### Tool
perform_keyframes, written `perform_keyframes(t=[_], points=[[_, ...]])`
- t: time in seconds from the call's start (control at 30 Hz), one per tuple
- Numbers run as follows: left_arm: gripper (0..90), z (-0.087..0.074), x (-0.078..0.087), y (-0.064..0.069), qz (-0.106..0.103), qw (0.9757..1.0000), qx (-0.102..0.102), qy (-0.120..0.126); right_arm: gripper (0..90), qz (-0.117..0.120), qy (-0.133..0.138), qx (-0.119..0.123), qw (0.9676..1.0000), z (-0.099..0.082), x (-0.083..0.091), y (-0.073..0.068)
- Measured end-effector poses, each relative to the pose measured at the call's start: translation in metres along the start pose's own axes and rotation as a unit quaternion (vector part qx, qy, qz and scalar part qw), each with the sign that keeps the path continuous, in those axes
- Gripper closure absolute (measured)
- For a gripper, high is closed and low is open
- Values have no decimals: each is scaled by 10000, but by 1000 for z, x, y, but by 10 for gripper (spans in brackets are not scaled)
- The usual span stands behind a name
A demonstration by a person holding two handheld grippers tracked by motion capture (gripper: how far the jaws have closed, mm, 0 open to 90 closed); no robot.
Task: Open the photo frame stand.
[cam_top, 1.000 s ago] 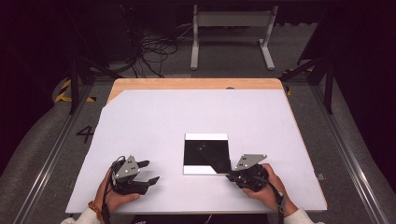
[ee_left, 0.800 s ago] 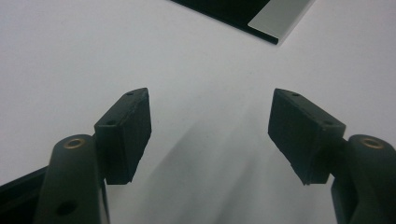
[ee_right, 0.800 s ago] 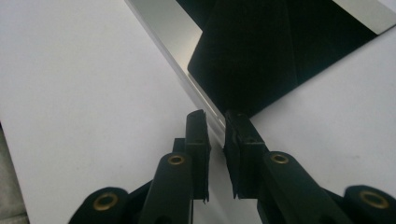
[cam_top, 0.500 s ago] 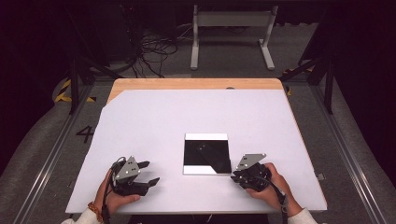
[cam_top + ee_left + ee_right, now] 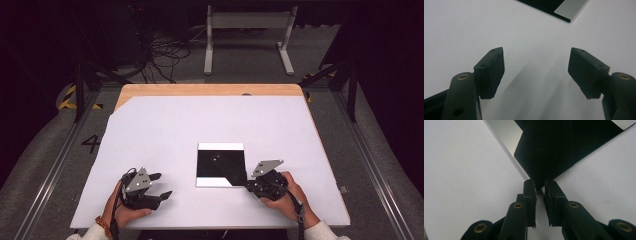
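A black square sheet (image 5: 220, 162) lies on a pale silvery plate (image 5: 504, 137) near the table's front middle. My right gripper (image 5: 247, 184) is at the sheet's near right corner. In the right gripper view its jaws (image 5: 539, 186) stand narrow, shut on the tip of that corner, which is raised a little off the plate. My left gripper (image 5: 164, 184) rests on the white table to the left of the sheet. It is open, with nothing between its fingers (image 5: 536, 70). A corner of the sheet and plate (image 5: 570, 8) shows farther off.
The white tabletop (image 5: 200, 120) has a wooden strip (image 5: 210, 90) along its far edge. Beyond it stand a metal frame (image 5: 247, 35) and loose cables (image 5: 165, 55) on the floor. The person's hands (image 5: 290, 200) hold both grippers at the near edge.
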State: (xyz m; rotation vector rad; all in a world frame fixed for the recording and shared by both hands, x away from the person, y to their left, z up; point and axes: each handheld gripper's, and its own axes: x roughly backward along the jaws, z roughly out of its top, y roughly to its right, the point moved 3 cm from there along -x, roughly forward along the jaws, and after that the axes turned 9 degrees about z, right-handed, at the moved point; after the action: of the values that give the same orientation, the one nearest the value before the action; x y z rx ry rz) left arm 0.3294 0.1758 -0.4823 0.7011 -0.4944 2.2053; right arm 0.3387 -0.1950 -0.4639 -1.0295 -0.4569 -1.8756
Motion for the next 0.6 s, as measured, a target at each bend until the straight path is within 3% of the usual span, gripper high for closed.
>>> perform_keyframes(t=[0.17,0.33,0.6], points=[[300,0,0,0,-4,10000,-2,1,801,-89,-277,-59,9996,0,3,1],[300,0,-1,1,-12,10000,-13,-7,818,-74,-318,-12,9995,2,1,1],[299,1,-1,1,-20,10000,-3,-5,826,50,-101,-60,9999,1,1,2]])
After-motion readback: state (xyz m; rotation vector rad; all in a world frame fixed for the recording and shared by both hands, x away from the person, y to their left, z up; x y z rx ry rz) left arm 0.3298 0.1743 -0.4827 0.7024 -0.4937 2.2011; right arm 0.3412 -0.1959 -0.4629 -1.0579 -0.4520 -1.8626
